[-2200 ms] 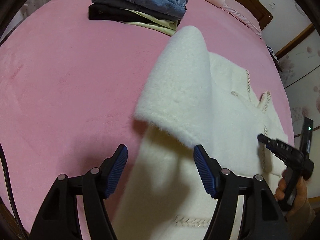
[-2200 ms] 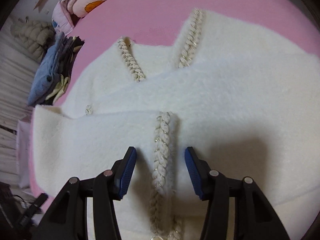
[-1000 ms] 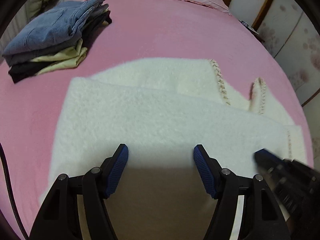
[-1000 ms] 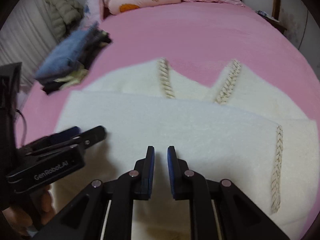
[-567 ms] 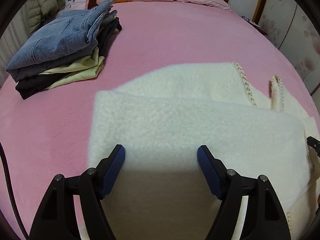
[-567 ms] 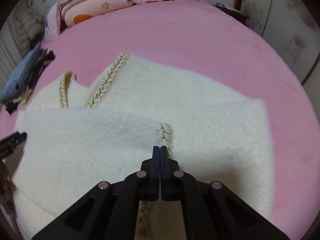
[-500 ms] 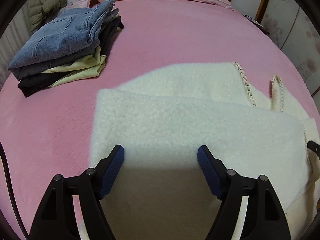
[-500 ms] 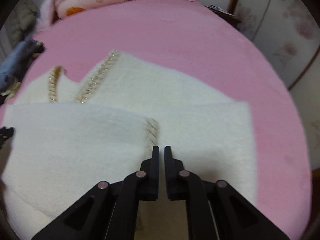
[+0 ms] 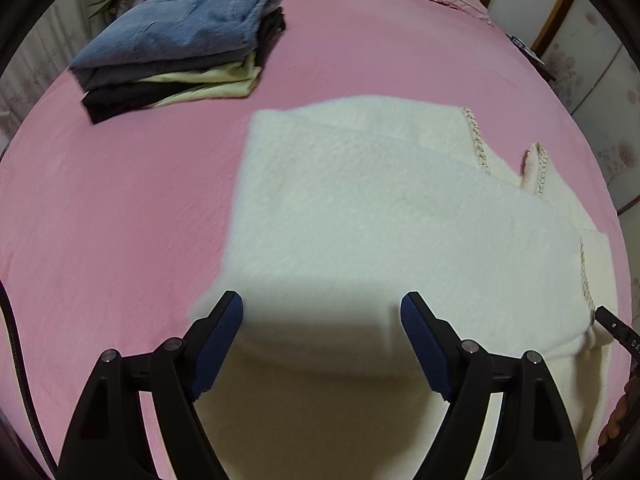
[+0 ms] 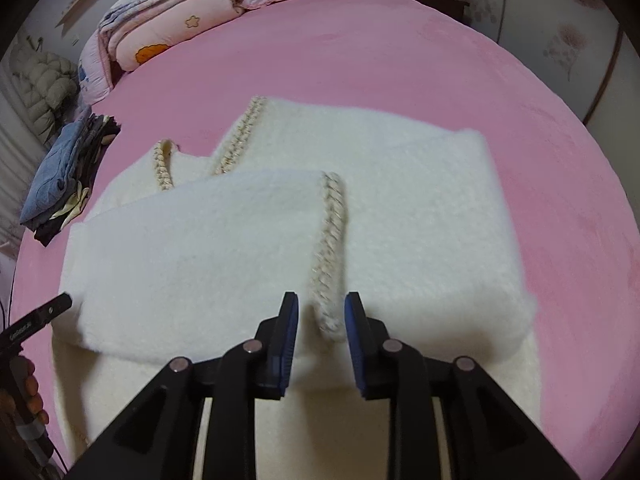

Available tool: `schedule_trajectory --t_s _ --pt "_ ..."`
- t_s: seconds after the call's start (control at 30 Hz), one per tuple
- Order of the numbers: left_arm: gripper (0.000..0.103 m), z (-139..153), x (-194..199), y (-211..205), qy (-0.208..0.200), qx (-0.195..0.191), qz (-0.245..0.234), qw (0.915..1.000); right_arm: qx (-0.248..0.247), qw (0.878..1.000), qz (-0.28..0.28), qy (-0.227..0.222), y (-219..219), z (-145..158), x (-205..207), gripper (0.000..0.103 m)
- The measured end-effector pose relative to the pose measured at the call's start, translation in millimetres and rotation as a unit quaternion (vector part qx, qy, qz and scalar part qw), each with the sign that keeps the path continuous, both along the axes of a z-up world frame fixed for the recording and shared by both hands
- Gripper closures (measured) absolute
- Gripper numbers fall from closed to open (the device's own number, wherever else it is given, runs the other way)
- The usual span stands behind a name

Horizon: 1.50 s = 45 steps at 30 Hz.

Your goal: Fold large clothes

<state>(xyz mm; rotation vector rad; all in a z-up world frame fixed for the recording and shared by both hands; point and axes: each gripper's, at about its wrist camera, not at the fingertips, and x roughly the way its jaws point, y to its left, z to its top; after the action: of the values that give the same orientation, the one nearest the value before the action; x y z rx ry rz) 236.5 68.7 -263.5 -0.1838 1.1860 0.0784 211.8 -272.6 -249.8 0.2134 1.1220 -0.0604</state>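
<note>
A white fuzzy cardigan (image 9: 380,208) with braided trim lies flat on the pink bed (image 9: 120,200), both sleeves folded across its body. My left gripper (image 9: 322,304) hovers over the cardigan's near left part, its jaws opening wide with nothing between them. My right gripper (image 10: 321,302) is over the folded sleeves (image 10: 200,240), its jaws opening. The braided cuff trim (image 10: 330,248) runs down between them, and the pads do not press on it. The tip of each gripper shows at the edge of the other's view.
A stack of folded clothes (image 9: 176,52), denim on top, sits on the bed at the far left. Pink pillows and quilts (image 10: 160,28) lie at the headboard. A padded jacket (image 10: 40,80) hangs to the left. A hand (image 10: 28,384) holds the left gripper.
My right gripper, shut before, has slid right across the cardigan and parted its jaws around the cuff trim. My left gripper has drifted towards the cardigan's left edge and opened wider.
</note>
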Motion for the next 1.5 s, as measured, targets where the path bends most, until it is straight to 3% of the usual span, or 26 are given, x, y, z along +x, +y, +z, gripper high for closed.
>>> schedule_trajectory --t_s 0.23,0.53,0.6,0.67,0.7,0.73,0.83,0.93,1.07,1.1,1.17,1.2,1.23,1.27,1.33,1.5 --pt "0.018 -19.7 -36.9 29.0 0.027 -0.053 0.059 0.9965 0.042 0.999 -0.024 0.012 -16.9 -14.6 -9.2 0.077" --pt "0.014 -26.4 -33.2 19.6 0.022 -0.042 0.067 0.9966 0.117 0.992 -0.028 0.026 -14.6 -25.1 -1.3 0.075" --pt "0.014 -28.3 -34.8 20.7 0.02 -0.045 0.071 0.9963 0.104 0.994 -0.021 0.029 -7.8 -26.4 -0.7 0.071" --pt "0.027 -30.0 -35.8 20.5 0.014 -0.047 0.068 0.9964 0.09 0.995 -0.014 0.028 -2.8 -29.6 -0.3 0.071" --pt "0.052 -29.8 -35.6 18.5 0.012 -0.045 0.057 0.9973 0.086 0.996 -0.014 0.025 -3.1 -29.8 -1.0 0.074" --pt "0.08 -28.6 -34.9 15.8 0.01 -0.047 0.044 0.9978 0.08 0.996 -0.013 0.023 -3.3 -28.9 -1.7 0.085" --pt "0.091 -17.9 -37.4 6.7 -0.003 -0.016 0.024 0.9996 0.097 0.995 -0.011 0.001 -8.7 -13.4 -10.7 0.09" --pt "0.093 -22.3 -41.6 7.8 0.002 -0.006 0.026 0.9996 0.087 0.996 0.003 -0.019 -7.9 -1.2 -25.1 0.09" --pt "0.089 -30.3 -39.4 10.0 0.03 -0.007 0.034 0.999 0.059 0.998 0.007 0.022 -2.3 -24.3 -29.9 0.089" --pt "0.081 -26.3 -38.5 8.5 0.035 -0.002 0.03 0.9989 0.051 0.998 0.005 0.021 -1.0 -18.0 -31.2 0.088" --pt "0.053 -13.0 -42.4 2.4 0.036 0.013 0.015 0.9991 0.039 0.999 0.009 0.013 3.0 -2.9 -36.1 0.088" --pt "0.032 -4.7 -48.4 -0.6 0.026 0.017 0.011 0.9995 0.038 0.999 0.021 0.005 7.7 6.5 -41.6 0.088" --pt "0.024 4.1 -55.5 -4.2 0.011 0.019 0.01 0.9997 0.036 0.999 0.032 0.0 13.3 13.0 -47.4 0.086" --pt "0.023 15.5 -69.0 -10.0 -0.013 0.012 0.005 0.9998 0.036 0.998 0.046 -0.004 20.5 17.3 -54.6 0.083" --pt "0.023 24.1 -83.6 -21.9 -0.022 0.0 -0.017 0.9996 0.029 0.997 0.074 -0.001 36.5 19.2 -67.5 0.08" --pt "0.023 12.3 -126.2 -56.1 0.003 0.015 -0.058 0.9982 -0.005 0.992 0.124 0.021 72.1 2.0 -93.6 0.08"
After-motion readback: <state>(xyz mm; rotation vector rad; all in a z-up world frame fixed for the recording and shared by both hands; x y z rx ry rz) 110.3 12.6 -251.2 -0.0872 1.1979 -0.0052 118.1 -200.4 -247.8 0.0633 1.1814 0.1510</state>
